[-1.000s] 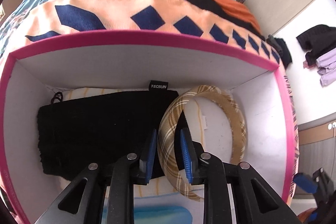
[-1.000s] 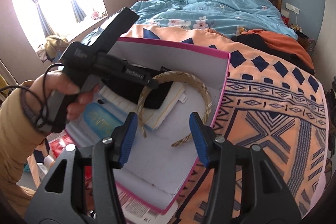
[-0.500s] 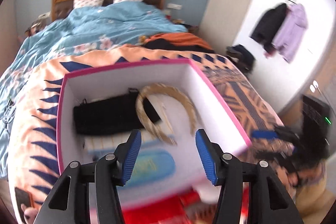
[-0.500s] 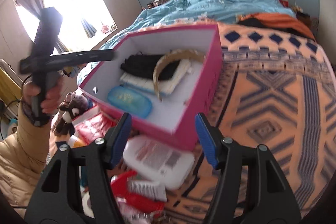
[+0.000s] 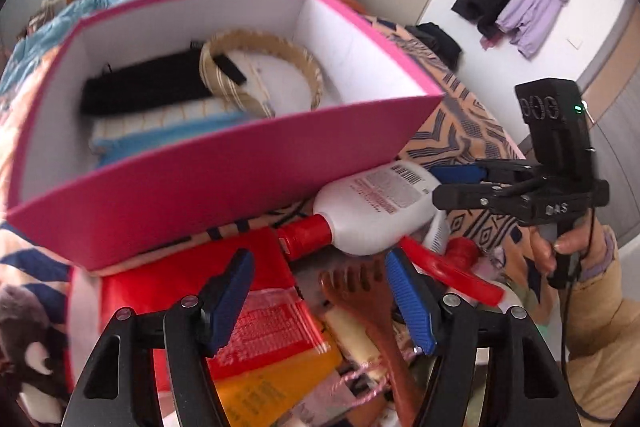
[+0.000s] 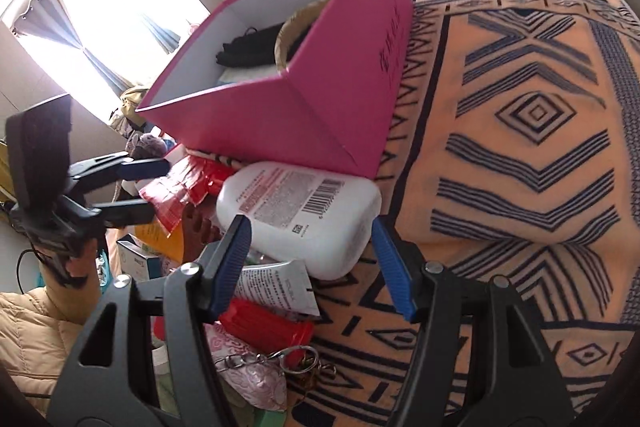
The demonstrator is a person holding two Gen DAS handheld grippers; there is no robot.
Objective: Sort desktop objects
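"DAS" on right gripper (image 5: pixel 456 183) body

Bright daylight from window (image 6: pixel 92 27), blown out there. Fisheye bending, dark corners. Box (image 5: pixel 224 163) motion-blurred, contents perhaps slightly soft.

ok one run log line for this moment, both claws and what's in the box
left claw: opening, empty | right claw: open around white bottle, no grip | pink box: headband, black pouch
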